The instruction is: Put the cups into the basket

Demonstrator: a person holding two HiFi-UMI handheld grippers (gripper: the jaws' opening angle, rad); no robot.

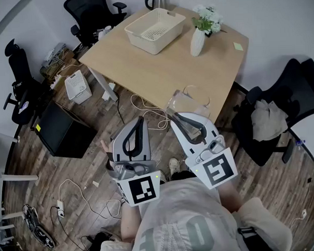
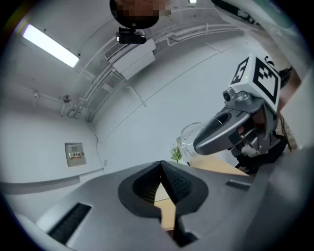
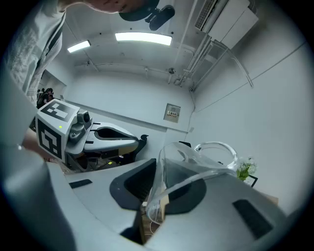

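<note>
A clear glass cup (image 1: 184, 102) with a handle is pinched by its rim in my right gripper (image 1: 174, 118), held up in the air over the near table edge. In the right gripper view the cup (image 3: 196, 162) stands tilted between the jaws of the right gripper (image 3: 149, 203), which are shut on its wall. My left gripper (image 1: 140, 119) hangs beside it, shut with nothing in it; its own view shows the left gripper (image 2: 162, 169) with pads meeting and the cup (image 2: 189, 137) to the right. The cream basket (image 1: 155, 29) sits at the table's far end.
The wooden table (image 1: 165, 70) also carries a white vase of flowers (image 1: 197, 40) and a kettle (image 1: 156, 0) at the back. Black office chairs (image 1: 281, 112) stand around it. Cables (image 1: 143, 105), a black box (image 1: 61, 132) and a small white crate (image 1: 76, 87) lie on the floor at left.
</note>
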